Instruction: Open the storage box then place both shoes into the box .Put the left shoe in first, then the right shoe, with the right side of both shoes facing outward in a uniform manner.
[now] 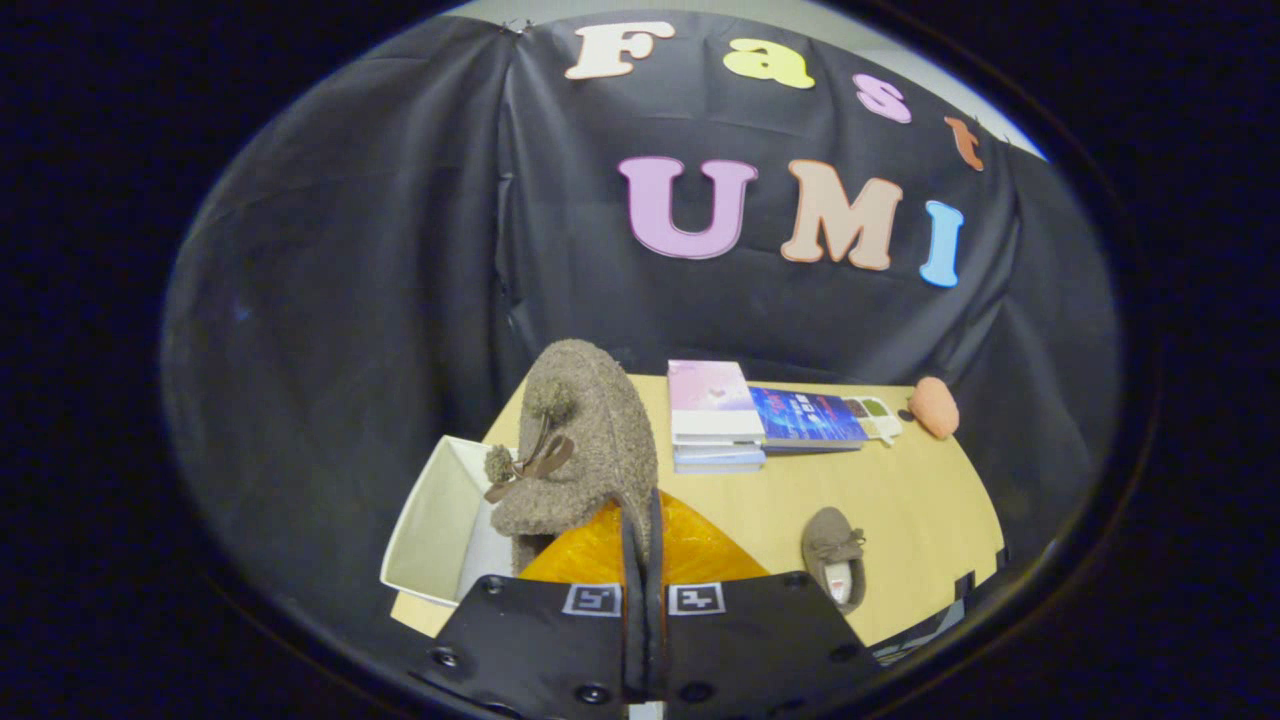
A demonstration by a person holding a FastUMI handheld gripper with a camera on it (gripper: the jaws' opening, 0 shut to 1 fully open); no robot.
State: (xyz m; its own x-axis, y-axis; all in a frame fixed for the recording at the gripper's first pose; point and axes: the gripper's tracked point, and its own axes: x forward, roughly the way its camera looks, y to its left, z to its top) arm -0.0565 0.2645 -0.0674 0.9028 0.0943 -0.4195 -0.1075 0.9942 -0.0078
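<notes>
Woolly brown, with two pompoms and a bow, the held shoe point(580, 440) hangs raised above the bench point(900, 500), pinched at its rear edge by the hand-held gripper point(641, 520), whose fingers are pressed almost together on the fabric. An orange translucent thing point(640, 555) shows just under the shoe, beside the fingers; it may be part of the storage box's lid or front, though the view is too cramped to be sure. The white storage box point(435, 520) sits open just beside and below the shoe, at the bench's near corner.

To do this step well, I judge the shoe should be carried across over the box's opening, turned so its right side faces outward, lowered until the sole rests on the box floor, and let go only then, set far enough in to leave room for its mate.

Counting out from the held shoe: two shoes in all, the second shoe point(835, 555) lying flat on the bench well apart from it; one box; a stack of books point(715, 415) beyond the shoe with another flat book point(808, 418) touching it, about four books together; and one peach plush lump point(936, 406) farthest off.
</notes>
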